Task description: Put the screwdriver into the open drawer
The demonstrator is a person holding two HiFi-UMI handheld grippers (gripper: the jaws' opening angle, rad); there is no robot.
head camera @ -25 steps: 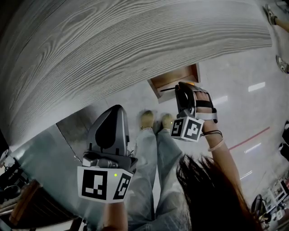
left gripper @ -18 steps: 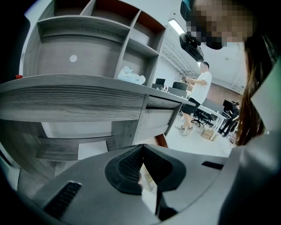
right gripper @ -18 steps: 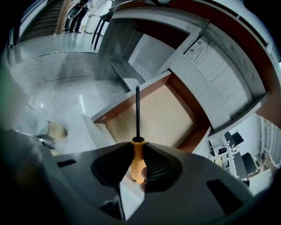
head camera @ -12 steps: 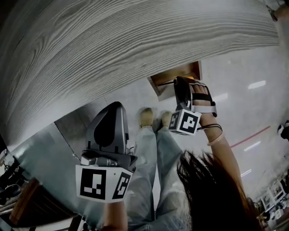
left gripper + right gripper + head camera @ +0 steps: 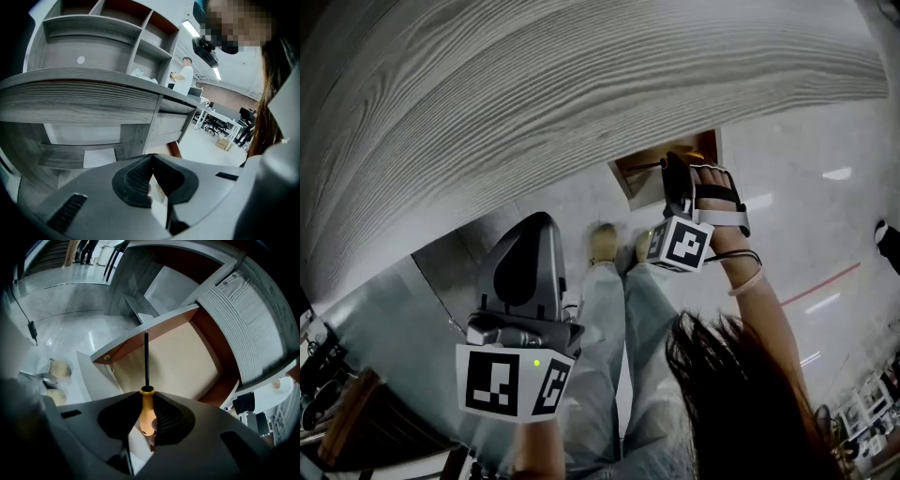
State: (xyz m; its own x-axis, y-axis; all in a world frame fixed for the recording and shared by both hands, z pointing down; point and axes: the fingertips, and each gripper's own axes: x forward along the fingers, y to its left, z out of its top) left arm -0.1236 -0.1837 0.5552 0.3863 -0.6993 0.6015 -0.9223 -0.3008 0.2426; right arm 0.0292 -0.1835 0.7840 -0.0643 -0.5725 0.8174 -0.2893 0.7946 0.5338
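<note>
Here, right gripper (image 5: pixel 146 393) jaws clamping screwdriver (image 5: pixel 147 414) over open drawer (image 5: pixel 187 359), left gripper (image 5: pixel 152 157) jaws together.

right hand-held gripper (image 5: pixel 671 169) closer to drawer (image 5: pixel 709 142), screwdriver (image 5: pixel 645 167) carried forward

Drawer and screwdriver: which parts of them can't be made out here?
- Drawer, head view: mostly hidden behind the right gripper.
- Drawer, right gripper view: near side covered by the gripper's body.
- Screwdriver: tip type too small; handle sides covered by the jaws.
</note>
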